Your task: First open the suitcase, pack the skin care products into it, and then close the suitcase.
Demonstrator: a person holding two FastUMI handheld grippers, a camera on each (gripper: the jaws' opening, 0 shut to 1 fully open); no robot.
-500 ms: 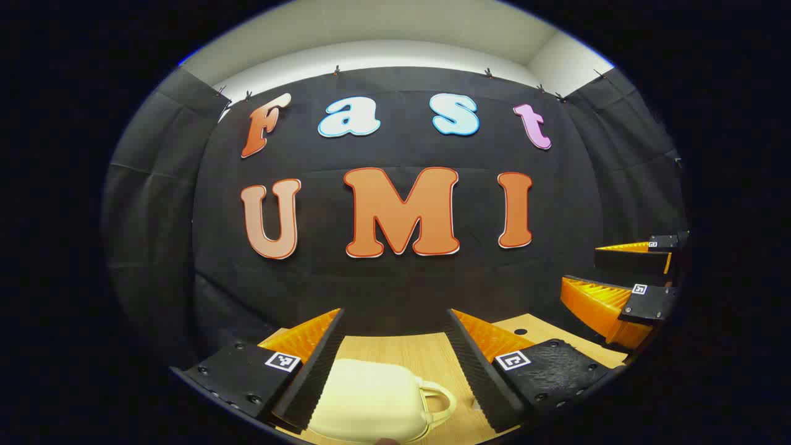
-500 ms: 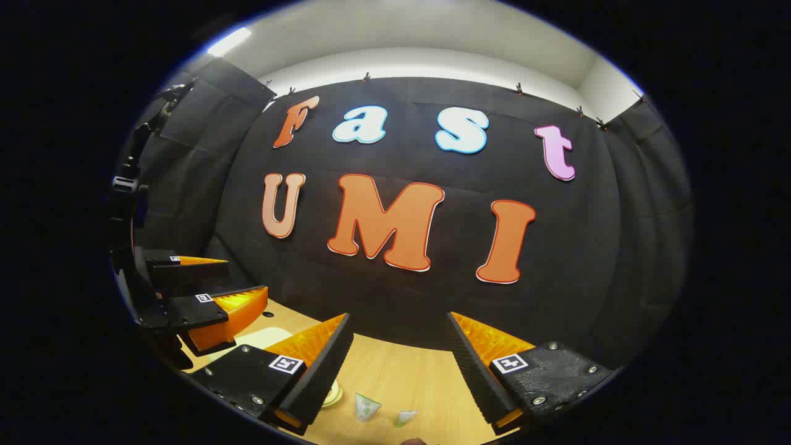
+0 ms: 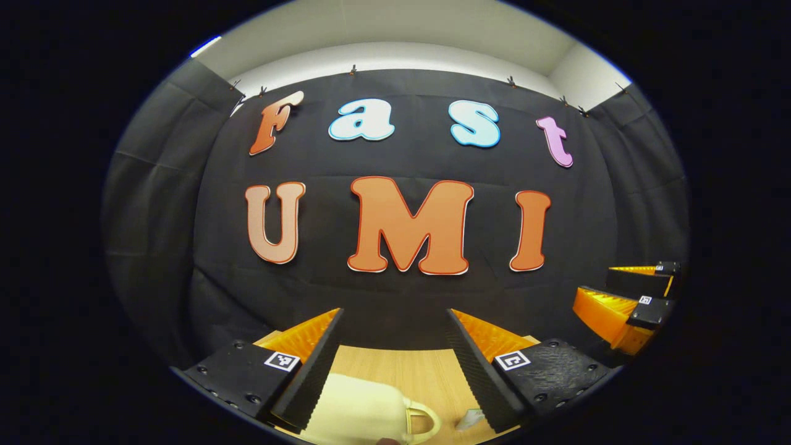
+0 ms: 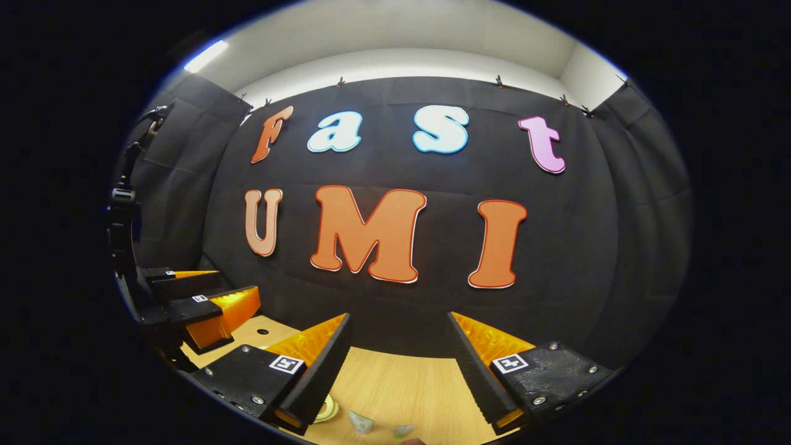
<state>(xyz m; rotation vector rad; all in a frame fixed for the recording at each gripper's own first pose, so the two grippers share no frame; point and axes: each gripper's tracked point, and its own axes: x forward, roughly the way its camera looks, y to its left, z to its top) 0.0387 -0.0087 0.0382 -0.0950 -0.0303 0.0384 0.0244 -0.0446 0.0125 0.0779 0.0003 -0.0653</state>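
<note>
A cream suitcase (image 3: 361,411) with a loop handle (image 3: 423,420) lies shut on the wooden table (image 3: 395,364), low in the left gripper view. My left gripper (image 3: 392,324) hangs open above it, nothing between its fingers. A small skin care piece (image 3: 469,419) peeks out by its right finger. In the right gripper view, my right gripper (image 4: 398,327) is open over the table, with small skin care tubes (image 4: 361,421) and a round jar (image 4: 326,409) at the bottom edge. The left gripper (image 4: 232,293) shows at far left, the right gripper (image 3: 596,285) at far right.
The black cloth wall (image 3: 395,290) stands close behind the table's far edge. A small hole (image 4: 263,331) marks the tabletop near the left gripper. A dark stand (image 4: 123,210) rises at the far left of the right gripper view.
Both cameras have tilted up or pulled back a little: the suitcase and the skin care pieces sit lower in view. Both grippers stay open.
</note>
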